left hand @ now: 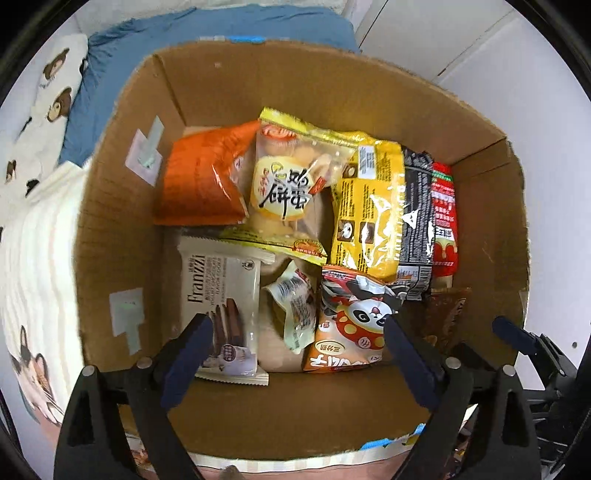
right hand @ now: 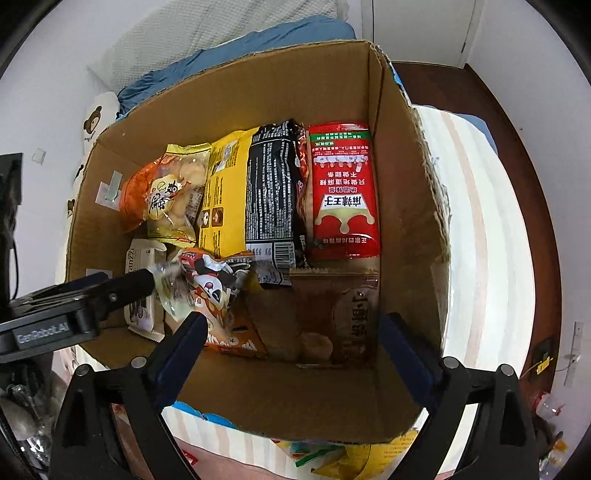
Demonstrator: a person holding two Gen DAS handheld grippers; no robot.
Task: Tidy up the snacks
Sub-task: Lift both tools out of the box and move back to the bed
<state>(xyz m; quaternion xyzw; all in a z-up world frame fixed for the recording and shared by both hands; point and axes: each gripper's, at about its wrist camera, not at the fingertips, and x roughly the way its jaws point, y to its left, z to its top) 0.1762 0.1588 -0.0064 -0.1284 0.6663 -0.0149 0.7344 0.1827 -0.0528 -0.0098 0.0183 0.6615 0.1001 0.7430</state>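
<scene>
An open cardboard box holds several snack packets lying flat. My left gripper stands open above the box's near side, over a small clear packet and a panda packet, beside a white Franzzi packet. My right gripper is open over a brown packet in the near right corner. Behind it lie a red packet, a black packet and a yellow packet. Neither gripper holds anything.
The box rests on a cream striped blanket on a bed, with a blue cloth and a bear-print pillow behind it. More packets lie by the box's near edge. Dark wooden floor shows at the right.
</scene>
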